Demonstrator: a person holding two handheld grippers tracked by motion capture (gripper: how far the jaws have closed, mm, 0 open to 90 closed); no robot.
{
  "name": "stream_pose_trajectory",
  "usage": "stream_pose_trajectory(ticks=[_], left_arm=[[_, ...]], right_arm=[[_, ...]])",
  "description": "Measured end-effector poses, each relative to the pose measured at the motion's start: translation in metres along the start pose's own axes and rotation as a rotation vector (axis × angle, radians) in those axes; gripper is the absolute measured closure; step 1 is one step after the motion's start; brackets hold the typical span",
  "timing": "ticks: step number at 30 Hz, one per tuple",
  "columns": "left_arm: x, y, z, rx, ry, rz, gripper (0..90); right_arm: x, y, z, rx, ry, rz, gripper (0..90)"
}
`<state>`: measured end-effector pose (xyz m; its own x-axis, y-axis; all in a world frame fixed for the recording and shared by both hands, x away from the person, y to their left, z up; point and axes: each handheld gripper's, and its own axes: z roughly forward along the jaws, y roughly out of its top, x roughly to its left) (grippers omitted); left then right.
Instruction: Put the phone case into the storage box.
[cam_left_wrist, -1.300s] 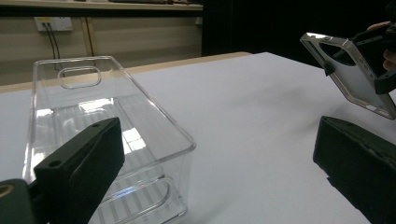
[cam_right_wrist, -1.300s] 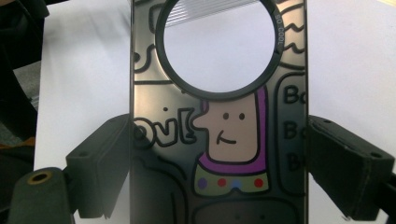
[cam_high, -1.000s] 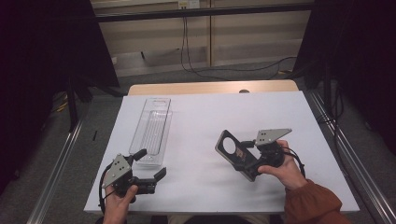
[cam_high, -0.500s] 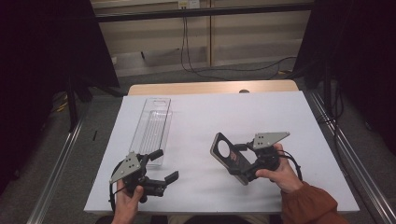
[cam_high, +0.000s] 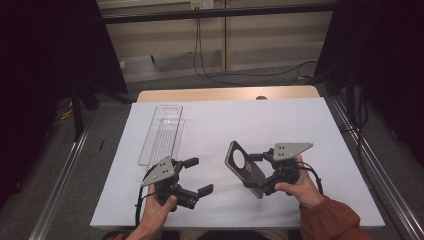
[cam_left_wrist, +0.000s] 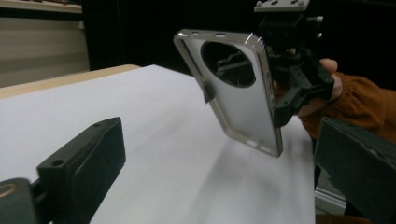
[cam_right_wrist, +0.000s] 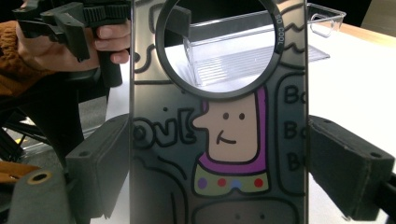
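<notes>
A phone case (cam_high: 244, 168) with a large round camera hole and a cartoon figure on it is held upright above the white table (cam_high: 280, 120). My right gripper (cam_high: 261, 173) is shut on its two long edges. In the right gripper view the case (cam_right_wrist: 219, 140) stands between both pads, and the left gripper (cam_right_wrist: 70, 21) shows behind it at upper left. My left gripper (cam_high: 198, 176) is open, low over the table's front edge to the left of the case. In the left gripper view its jaws are wide apart and face the case (cam_left_wrist: 238, 93), with nothing between them.
A clear plastic tray (cam_high: 161, 132) lies lengthwise on the left half of the table, beyond the left gripper; through the case's hole it appears as a clear tray (cam_right_wrist: 261, 51). A wooden strip (cam_high: 225, 94) borders the far edge. Metal rails run along both sides.
My left gripper has moved right along the front edge toward the case, jaws still open. The right gripper has kept its hold on the case and barely shifted.
</notes>
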<state>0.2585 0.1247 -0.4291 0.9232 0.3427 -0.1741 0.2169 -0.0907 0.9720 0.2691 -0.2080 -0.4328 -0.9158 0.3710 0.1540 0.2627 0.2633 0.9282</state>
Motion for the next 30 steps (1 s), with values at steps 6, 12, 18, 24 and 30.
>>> stream_pose_trajectory(ticks=[6, 12, 18, 24, 30], left_arm=[[0.005, 0.008, 0.016, -0.060, -0.120, 0.009, 1.6], [0.010, 0.019, 0.027, -0.093, -0.153, 0.013, 1.7], [0.014, 0.028, 0.046, -0.108, -0.183, 0.011, 0.9], [0.018, 0.029, 0.056, -0.084, -0.189, 0.042, 0.7], [0.021, 0.028, 0.056, -0.079, -0.217, 0.048, 0.9]], right_arm=[[0.002, -0.002, -0.003, -0.016, 0.012, 0.001, 12.2], [0.001, -0.002, -0.005, -0.021, 0.021, 0.001, 12.3], [-0.002, -0.001, -0.005, -0.028, 0.023, -0.003, 12.3], [-0.006, -0.003, -0.006, -0.023, 0.034, -0.001, 12.2], [-0.004, -0.003, -0.008, -0.025, 0.038, -0.012, 12.2]])
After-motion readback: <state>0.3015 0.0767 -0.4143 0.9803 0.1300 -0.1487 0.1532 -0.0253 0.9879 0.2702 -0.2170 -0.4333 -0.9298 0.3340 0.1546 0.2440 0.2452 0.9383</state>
